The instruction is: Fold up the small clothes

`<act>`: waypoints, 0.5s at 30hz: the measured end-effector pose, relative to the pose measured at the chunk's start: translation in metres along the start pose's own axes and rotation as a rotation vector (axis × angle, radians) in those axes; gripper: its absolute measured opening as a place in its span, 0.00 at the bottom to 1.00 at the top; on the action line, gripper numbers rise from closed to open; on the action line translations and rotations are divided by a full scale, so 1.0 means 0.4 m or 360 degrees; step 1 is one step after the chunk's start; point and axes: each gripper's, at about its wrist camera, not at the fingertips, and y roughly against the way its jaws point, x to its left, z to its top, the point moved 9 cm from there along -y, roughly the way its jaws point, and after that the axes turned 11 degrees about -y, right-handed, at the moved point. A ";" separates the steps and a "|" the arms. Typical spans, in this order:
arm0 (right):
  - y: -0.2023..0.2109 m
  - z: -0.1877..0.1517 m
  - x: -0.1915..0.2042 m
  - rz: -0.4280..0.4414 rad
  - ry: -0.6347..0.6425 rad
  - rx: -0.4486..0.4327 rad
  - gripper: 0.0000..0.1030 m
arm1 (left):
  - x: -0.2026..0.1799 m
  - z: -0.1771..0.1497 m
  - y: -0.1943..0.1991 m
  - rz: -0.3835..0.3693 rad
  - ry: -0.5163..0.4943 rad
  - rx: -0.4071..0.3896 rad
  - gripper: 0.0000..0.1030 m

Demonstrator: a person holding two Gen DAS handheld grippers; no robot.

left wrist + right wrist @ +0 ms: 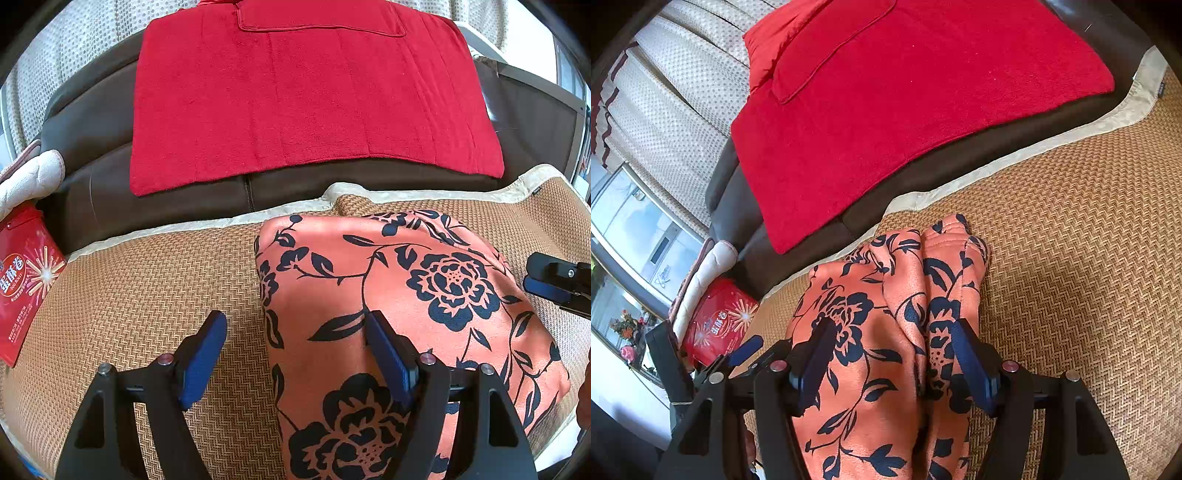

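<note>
A folded orange garment with a dark blue flower print (424, 295) lies on a woven straw mat (140, 280). My left gripper (295, 350) hangs open over the garment's left edge, one blue pad above the mat and the other above the cloth. At the right rim of this view the right gripper (554, 284) shows beside the garment. In the right wrist view the garment (879, 314) is bunched into lengthwise folds, and my right gripper (894, 365) stands open above its near end. Neither pair of pads pinches the cloth. The left gripper (738, 354) shows at the lower left.
A red towel (314, 92) is spread over a dark brown leather seat (92, 147) behind the mat. A red printed tin (26, 277) and a white quilted cushion (33, 173) sit at the left. Dotted curtains (683, 92) and a window lie beyond.
</note>
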 end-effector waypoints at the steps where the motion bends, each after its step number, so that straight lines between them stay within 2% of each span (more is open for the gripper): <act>1: 0.001 0.000 -0.001 -0.0001 -0.0002 -0.0002 0.67 | 0.001 0.000 0.001 0.0000 0.0000 0.0000 0.76; 15: -0.015 -0.001 0.003 0.0007 0.0008 0.0024 0.67 | 0.003 -0.001 0.002 0.0001 0.0001 0.0000 0.76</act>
